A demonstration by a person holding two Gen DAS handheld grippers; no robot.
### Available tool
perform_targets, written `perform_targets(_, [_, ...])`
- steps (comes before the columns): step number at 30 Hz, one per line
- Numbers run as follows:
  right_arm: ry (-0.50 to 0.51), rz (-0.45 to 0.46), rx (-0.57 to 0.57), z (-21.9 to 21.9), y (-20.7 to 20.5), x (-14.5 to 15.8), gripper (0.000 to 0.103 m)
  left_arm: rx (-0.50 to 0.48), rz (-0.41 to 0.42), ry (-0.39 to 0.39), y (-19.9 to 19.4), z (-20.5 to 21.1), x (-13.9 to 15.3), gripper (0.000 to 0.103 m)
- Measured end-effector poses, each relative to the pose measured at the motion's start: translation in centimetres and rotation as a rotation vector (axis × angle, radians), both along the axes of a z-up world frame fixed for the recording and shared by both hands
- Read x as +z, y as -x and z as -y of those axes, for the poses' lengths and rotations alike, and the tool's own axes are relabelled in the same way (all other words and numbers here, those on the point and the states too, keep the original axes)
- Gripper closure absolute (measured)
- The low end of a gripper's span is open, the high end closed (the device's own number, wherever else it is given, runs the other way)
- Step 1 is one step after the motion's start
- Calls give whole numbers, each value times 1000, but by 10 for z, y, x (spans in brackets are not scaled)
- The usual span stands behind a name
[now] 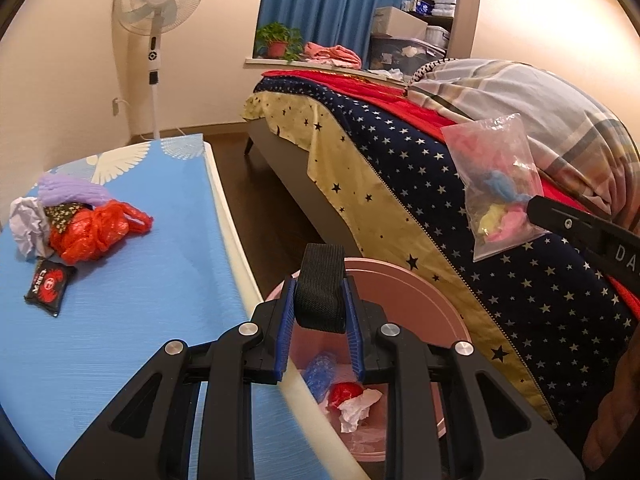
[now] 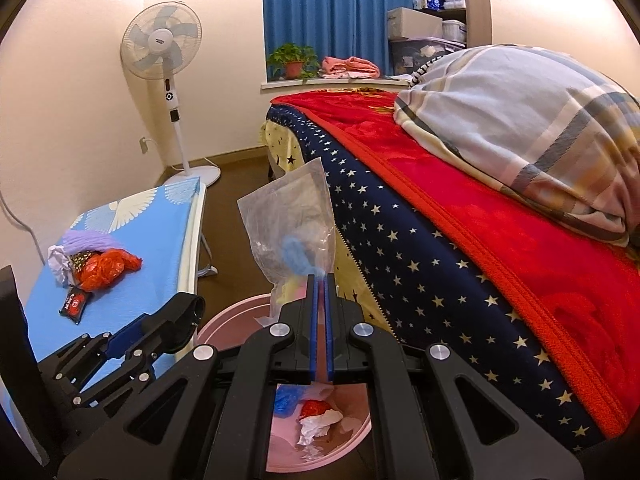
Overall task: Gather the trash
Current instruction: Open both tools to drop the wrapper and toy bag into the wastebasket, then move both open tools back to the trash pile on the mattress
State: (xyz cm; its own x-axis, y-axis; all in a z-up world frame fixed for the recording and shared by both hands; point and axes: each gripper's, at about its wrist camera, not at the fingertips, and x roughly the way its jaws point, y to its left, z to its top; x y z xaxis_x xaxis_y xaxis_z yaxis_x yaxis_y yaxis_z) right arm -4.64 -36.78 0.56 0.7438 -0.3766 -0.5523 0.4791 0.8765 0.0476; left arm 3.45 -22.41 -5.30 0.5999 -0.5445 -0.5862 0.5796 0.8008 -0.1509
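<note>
Right gripper [image 2: 320, 280] has its fingers clamped on a clear plastic bag [image 2: 292, 236] of colourful scraps, held above the pink trash bin [image 2: 224, 320]. Left gripper [image 1: 320, 296] pinches a black strap [image 1: 322, 280]. More trash [image 1: 80, 220] sits near the table's [image 1: 140, 280] far left edge.

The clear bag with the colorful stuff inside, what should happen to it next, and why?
Probably open the right gripper and let the clear bag drop. Its jaws are shut on the bag's lower edge, and the pink bin, already holding crumpled trash, sits right below. The left gripper holds a black strap.
</note>
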Motion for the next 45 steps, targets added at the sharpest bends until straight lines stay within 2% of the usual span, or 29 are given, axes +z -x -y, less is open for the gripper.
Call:
perform_targets(4, [-9, -9, 1, 0, -2, -1, 95, -11, -12, 0, 0, 2, -1, 79])
perform_targets(6, [-14, -13, -12, 1, -3, -2, 95, -5, -6, 0, 0, 1, 0, 70])
perform_targets(7, [-20, -13, -15, 2, -3, -2, 95, 2, -3, 1, 0, 0, 1, 57])
perform_targets(8, [-23, -14, -18, 3, -3, -3, 95, 7, -4, 8, -1, -1, 1, 53])
perform_targets(9, [-21, -15, -24, 4, -2, -3, 95, 13, -11, 14, -2, -3, 1, 53])
perform_targets(12, [-16, -8, -38, 4, -1, -2, 74, 22, -22, 16, -3, -5, 1, 53])
perform_targets(13, [-14, -4, -39, 4, 0, -1, 72, 23, -22, 17, -3, -6, 1, 53])
perform_targets(24, [-1, 31, -13, -3, 2, 3, 72, 35, -3, 21, -1, -14, 6, 54])
perform_targets(28, [-3, 40, 0, -7, 0, 4, 72, 36, 5, 21, -1, -18, 7, 61])
perform_targets(31, [-7, 47, 13, -12, -3, 4, 73, 40, 8, 23, -3, -24, 8, 72])
perform_targets(34, [-13, 62, 29, -17, -5, 4, 73, 52, 14, 22, -4, -30, 7, 77])
perform_targets(40, [-31, 88, 74, -29, -17, 2, 85, 100, 25, 22, -10, -47, 6, 78])
perform_targets(45, [-51, 110, 135, -48, -35, -3, 88, 160, 29, 18, -21, -69, 3, 78])
